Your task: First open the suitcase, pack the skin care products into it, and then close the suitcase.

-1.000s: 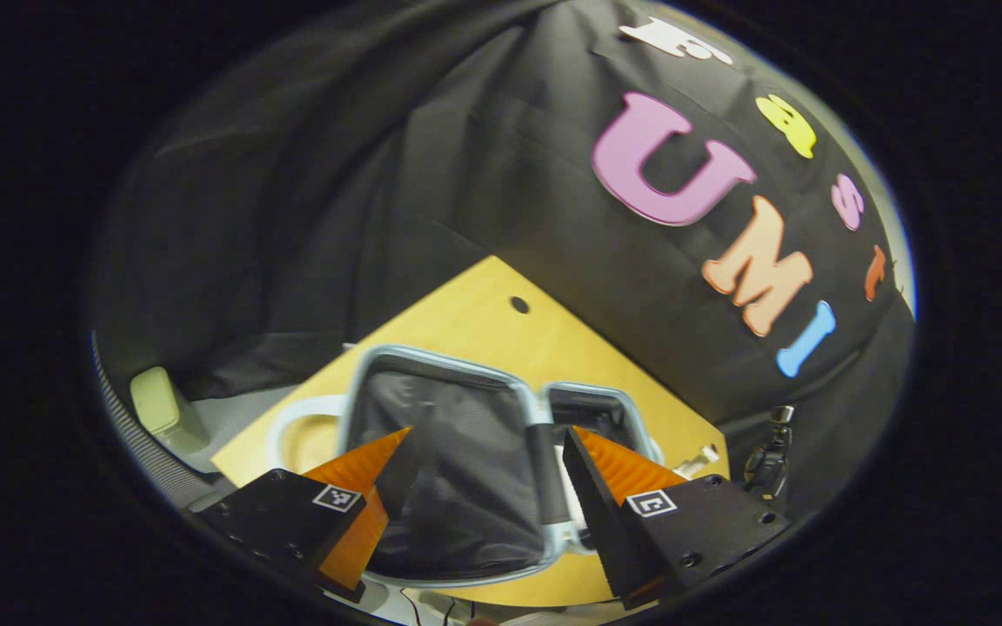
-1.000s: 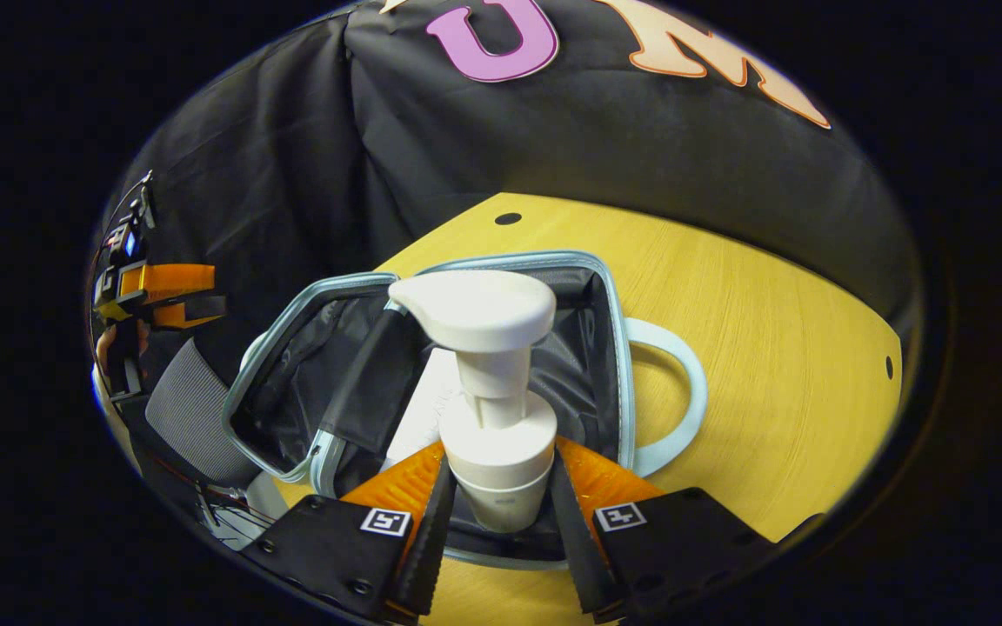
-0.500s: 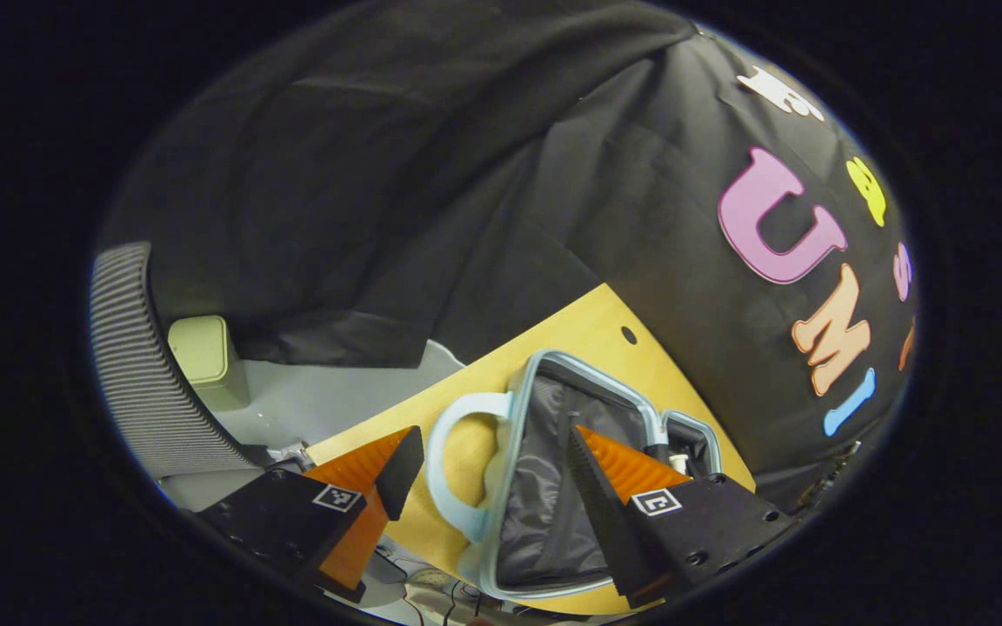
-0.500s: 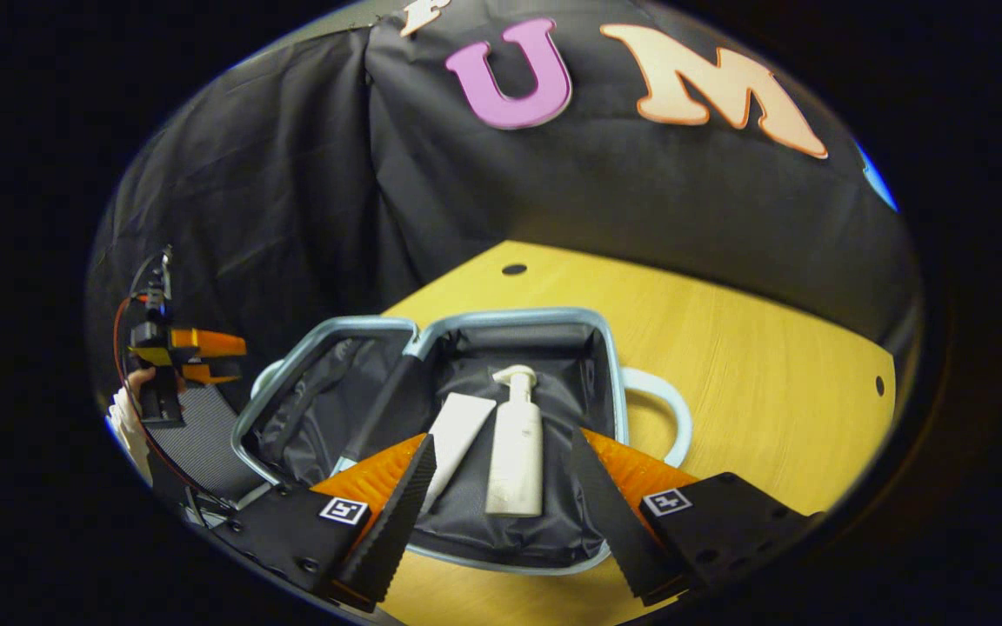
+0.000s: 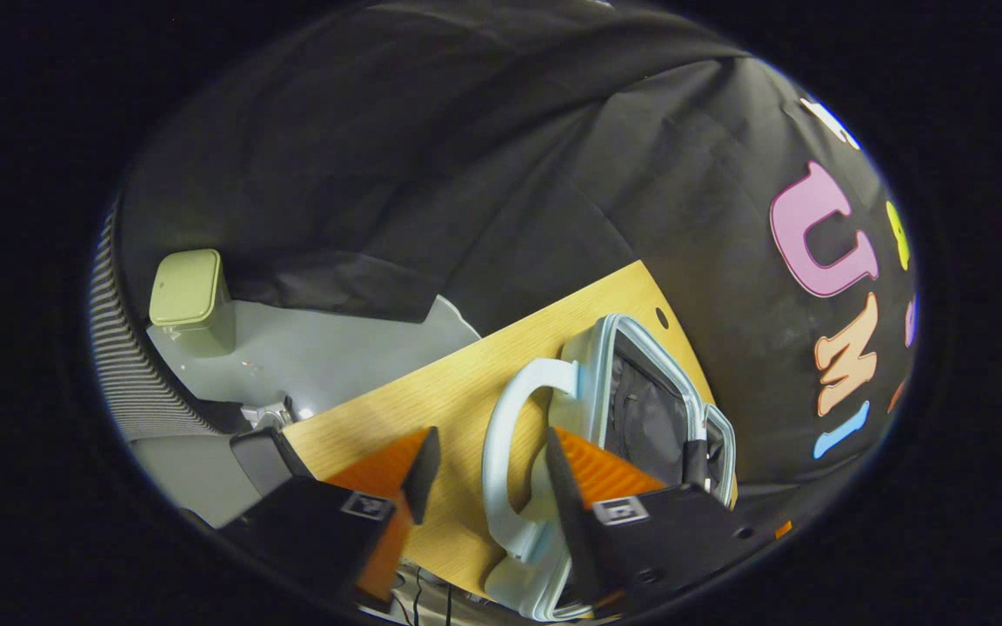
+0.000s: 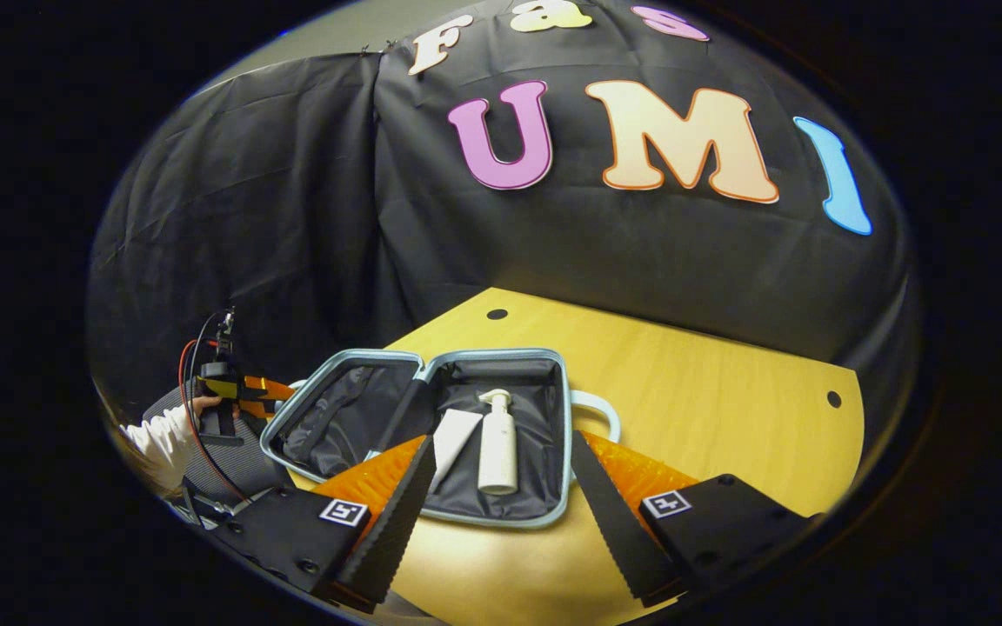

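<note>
The wooden counter (image 6: 710, 382) carries the suitcase (image 6: 501, 513), which lies fully open with both halves flat. In its right half a pump bottle (image 6: 497, 443) and a tube (image 6: 450, 435) lie side by side, so the packing seems finished and the closing is the step in hand. In the left gripper view, the left gripper (image 5: 485, 452) has its fingers apart, and the pale handle (image 5: 501, 452) on the case's outer side passes between them; I cannot tell if a finger touches it. The right gripper (image 6: 501, 474) hangs above the near edge of the case with its fingers apart and holds nothing. To close well, I think the left gripper should take the handle or the rim of the empty half and swing this half over the hinge slowly, while the right gripper moves away from the opening and the bottle stays low inside.
</note>
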Tool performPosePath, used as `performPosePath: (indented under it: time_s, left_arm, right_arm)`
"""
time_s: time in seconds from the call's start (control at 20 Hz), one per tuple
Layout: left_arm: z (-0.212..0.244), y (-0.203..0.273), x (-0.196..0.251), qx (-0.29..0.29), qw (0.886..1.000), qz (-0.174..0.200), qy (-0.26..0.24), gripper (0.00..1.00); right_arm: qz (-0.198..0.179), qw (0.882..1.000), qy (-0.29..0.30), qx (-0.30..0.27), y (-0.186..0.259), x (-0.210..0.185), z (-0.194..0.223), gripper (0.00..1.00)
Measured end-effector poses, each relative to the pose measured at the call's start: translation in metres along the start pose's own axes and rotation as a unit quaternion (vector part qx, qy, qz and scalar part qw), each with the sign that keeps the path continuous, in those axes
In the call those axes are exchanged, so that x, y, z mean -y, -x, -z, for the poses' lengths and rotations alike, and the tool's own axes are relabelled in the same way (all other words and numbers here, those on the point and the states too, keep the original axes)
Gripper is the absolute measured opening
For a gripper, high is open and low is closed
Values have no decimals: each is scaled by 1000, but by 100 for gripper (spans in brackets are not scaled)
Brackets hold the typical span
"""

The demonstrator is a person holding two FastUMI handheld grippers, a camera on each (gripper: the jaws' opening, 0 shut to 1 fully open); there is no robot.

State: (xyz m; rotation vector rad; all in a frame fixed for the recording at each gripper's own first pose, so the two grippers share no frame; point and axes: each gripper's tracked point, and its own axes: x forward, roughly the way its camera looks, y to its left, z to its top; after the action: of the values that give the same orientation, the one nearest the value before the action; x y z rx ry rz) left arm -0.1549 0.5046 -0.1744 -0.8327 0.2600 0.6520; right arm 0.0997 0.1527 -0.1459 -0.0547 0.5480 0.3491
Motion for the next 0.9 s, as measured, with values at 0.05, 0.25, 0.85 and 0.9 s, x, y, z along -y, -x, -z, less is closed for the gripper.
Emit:
performPosePath:
  time_s: [0.05, 0.25, 0.85, 0.9]
  left_arm:
    - [2, -1, 1, -3, 1000, 1, 5, 41]
    - [-1, 4, 11, -3, 1000, 7, 16, 5]
    - [-48, 122, 205, 81, 986, 114, -86, 0]
    - [-44, 127, 227, 86, 984, 124, -96, 0]
  right_arm:
    - [6, 1000, 0, -3, 5, 3, 3, 98]
    - [22, 1000, -7, 1, 18, 9, 9, 98]
    - [63, 996, -29, 53, 45, 54, -6, 98]
    - [65, 996, -31, 57, 49, 60, -7, 98]
